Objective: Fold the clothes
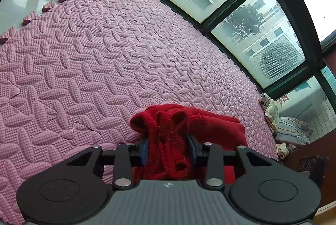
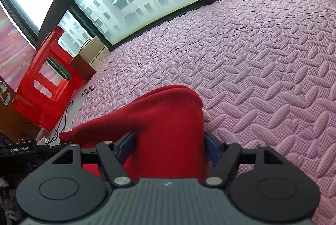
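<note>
Covering the floor up to the windows, the pink foam mat (image 1: 88,52) carries one red knit garment (image 1: 168,136), bunched and raised at the near edge, not yet laid flat. Folding looks barely begun. The left tongs (image 1: 169,148) pinch a gathered wad of it. The right tongs (image 2: 169,146) straddle a broad fold; whether they grip it, I cannot tell.

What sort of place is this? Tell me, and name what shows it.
Probably a room in an upper-floor flat, used as a floor workspace: pink interlocking foam floor mats, a dark-framed window wall facing apartment blocks, and a red plastic stool beside a brown cardboard box.
</note>
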`<state>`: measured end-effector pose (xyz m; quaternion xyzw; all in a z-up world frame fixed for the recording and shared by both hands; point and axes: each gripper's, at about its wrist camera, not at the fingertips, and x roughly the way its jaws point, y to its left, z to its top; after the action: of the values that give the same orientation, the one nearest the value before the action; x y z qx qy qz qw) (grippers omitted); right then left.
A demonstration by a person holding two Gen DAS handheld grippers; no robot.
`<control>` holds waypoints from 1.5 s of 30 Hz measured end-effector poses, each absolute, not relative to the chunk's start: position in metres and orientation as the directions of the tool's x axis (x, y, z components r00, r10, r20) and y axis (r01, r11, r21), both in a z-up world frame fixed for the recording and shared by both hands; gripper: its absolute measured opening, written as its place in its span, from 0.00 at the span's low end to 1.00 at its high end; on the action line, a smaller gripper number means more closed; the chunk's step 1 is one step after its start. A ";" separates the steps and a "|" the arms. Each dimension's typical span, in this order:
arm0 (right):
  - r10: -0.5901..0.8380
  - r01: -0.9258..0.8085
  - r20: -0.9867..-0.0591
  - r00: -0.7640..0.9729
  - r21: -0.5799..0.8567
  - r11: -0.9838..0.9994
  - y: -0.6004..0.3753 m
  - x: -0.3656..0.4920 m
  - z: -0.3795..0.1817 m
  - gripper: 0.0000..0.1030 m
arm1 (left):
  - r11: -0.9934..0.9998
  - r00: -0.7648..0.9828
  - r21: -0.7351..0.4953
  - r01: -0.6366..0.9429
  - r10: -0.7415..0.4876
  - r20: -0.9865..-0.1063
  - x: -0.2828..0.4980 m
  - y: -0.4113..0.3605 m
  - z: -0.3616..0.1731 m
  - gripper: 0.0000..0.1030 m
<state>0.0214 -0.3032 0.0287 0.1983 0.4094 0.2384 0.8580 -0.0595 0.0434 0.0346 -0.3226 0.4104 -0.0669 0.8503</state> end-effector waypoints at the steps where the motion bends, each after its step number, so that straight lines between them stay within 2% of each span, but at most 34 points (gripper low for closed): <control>1: 0.574 -0.248 -0.608 0.549 0.537 0.806 -0.304 0.022 0.029 0.70 | 0.782 0.651 -0.604 -0.155 -0.379 -0.657 -0.060 0.043 0.034 0.46; 5: 0.588 -0.256 -0.604 0.538 0.548 0.797 -0.304 0.023 0.029 0.70 | 0.772 0.649 -0.614 -0.164 -0.384 -0.657 -0.060 0.044 0.030 0.48; 10: 0.600 -0.232 -0.575 0.556 0.586 0.776 -0.313 0.018 0.032 0.47 | 0.789 0.655 -0.598 -0.143 -0.377 -0.654 -0.060 0.041 0.041 0.30; 12: 0.604 -0.226 -0.558 0.569 0.600 0.767 -0.319 0.014 0.034 0.40 | 0.797 0.657 -0.590 -0.130 -0.376 -0.653 -0.058 0.038 0.047 0.28; 15: 0.594 -0.219 -0.542 0.594 0.602 0.768 -0.328 0.007 0.041 0.35 | 0.811 0.657 -0.577 -0.097 -0.383 -0.649 -0.052 0.029 0.055 0.27; 23: 0.527 -0.161 -0.513 0.677 0.595 0.787 -0.368 -0.003 0.058 0.34 | 0.836 0.627 -0.549 0.008 -0.431 -0.649 -0.017 -0.018 0.071 0.26; 32: 0.390 -0.037 -0.498 0.774 0.580 0.814 -0.443 0.000 0.069 0.34 | 0.837 0.559 -0.534 0.123 -0.503 -0.659 0.043 -0.099 0.081 0.26; 40: 0.291 0.073 -0.530 0.796 0.563 0.823 -0.499 0.017 0.060 0.34 | 0.837 0.509 -0.506 0.207 -0.534 -0.675 0.086 -0.164 0.074 0.26; 43: 0.274 0.093 -0.563 0.779 0.536 0.839 -0.505 0.023 0.050 0.38 | 0.848 0.483 -0.493 0.196 -0.521 -0.704 0.095 -0.175 0.059 0.28; 45: 0.259 0.095 -0.581 0.772 0.508 0.856 -0.506 0.025 0.046 0.45 | 0.856 0.484 -0.481 0.190 -0.508 -0.713 0.097 -0.176 0.054 0.31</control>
<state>0.0247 -0.5055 0.0456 0.2644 0.3349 0.0455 0.9033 0.0969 -0.1759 0.0541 -0.1716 0.4642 -0.2066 0.8440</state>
